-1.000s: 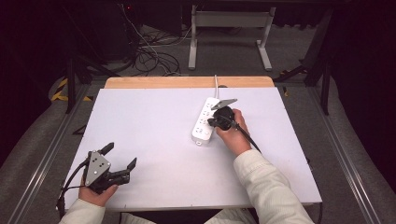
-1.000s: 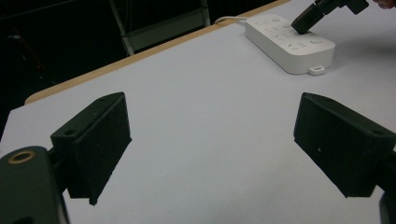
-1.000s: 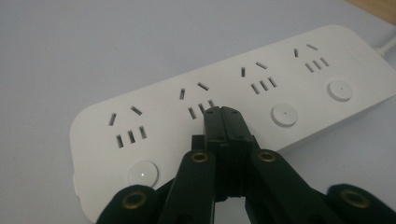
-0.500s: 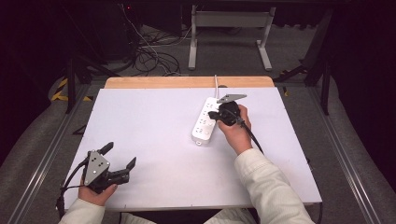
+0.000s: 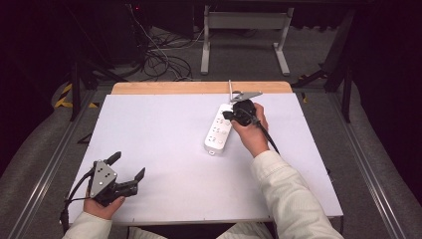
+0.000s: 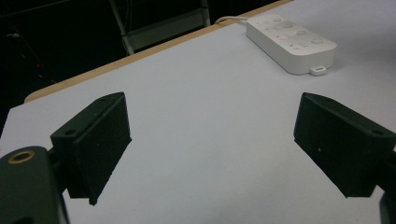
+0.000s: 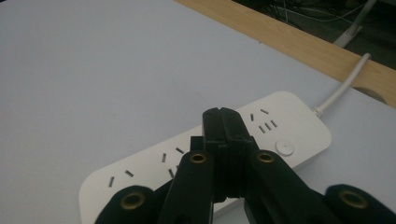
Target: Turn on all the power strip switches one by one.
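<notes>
Meanwhile, the right tool (image 7: 223, 122), jaws pressed together, hovered over the white power strip (image 5: 220, 129) at the worktop's (image 5: 164, 124) far right, while the left tool (image 5: 125, 171) rested spread near the front-left corner.

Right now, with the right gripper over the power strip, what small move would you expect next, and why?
Probably a short push down onto a round switch button. The right gripper has its jaws shut together, holding nothing, and is poised over the far half of the power strip, close to that button. The left gripper sits open and apart, near the table's front corner, so it looks idle.
</notes>
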`<state>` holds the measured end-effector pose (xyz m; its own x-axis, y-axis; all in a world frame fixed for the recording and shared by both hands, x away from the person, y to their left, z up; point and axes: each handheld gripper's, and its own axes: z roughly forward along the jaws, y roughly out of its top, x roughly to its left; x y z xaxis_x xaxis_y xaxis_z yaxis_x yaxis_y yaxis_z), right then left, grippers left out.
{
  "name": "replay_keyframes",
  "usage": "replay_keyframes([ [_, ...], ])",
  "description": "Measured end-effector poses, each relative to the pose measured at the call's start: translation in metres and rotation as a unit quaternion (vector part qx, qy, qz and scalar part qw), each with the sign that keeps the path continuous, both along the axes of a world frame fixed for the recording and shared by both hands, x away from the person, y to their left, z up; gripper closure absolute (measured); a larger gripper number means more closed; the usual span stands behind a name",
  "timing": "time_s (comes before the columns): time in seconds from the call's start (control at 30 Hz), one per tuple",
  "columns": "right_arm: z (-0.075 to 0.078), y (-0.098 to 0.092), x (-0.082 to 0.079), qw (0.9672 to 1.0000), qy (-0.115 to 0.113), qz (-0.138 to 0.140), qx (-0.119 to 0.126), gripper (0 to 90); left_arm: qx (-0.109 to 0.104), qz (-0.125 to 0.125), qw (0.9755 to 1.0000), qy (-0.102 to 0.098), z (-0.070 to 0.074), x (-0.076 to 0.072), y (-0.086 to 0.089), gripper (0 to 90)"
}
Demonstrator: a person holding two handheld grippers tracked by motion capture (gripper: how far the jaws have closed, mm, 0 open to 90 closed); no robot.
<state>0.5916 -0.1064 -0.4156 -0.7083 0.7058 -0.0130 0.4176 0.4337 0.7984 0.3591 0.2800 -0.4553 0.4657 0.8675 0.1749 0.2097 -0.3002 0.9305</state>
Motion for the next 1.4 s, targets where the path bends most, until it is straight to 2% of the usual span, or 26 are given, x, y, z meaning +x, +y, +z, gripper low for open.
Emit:
replay_keyframes([
  [0.3, -0.016, -0.003, 0.014, 0.9996, 0.012, -0.016, -0.018, 90.0, -0.001, 0.0, 1.0, 0.002, 0.0, 0.0, 0.0, 11.3],
  [0.7, -0.031, -0.001, 0.022, 0.9988, 0.021, -0.016, -0.041, 90.0, -0.001, 0.0, 1.0, 0.0, 0.0, 0.0, 0.001, 11.3],
  [1.2, -0.036, 0.001, 0.022, 0.998, 0.029, -0.014, -0.055, 90.0, 0.001, 0.001, 1.0, -0.001, 0.0, 0.0, 0.001, 11.4],
  [1.4, -0.037, 0.001, 0.021, 0.9982, 0.026, -0.014, -0.052, 90.0, 0.002, 0.001, 1.0, -0.002, 0.0, 0.0, 0.0, 11.3],
])
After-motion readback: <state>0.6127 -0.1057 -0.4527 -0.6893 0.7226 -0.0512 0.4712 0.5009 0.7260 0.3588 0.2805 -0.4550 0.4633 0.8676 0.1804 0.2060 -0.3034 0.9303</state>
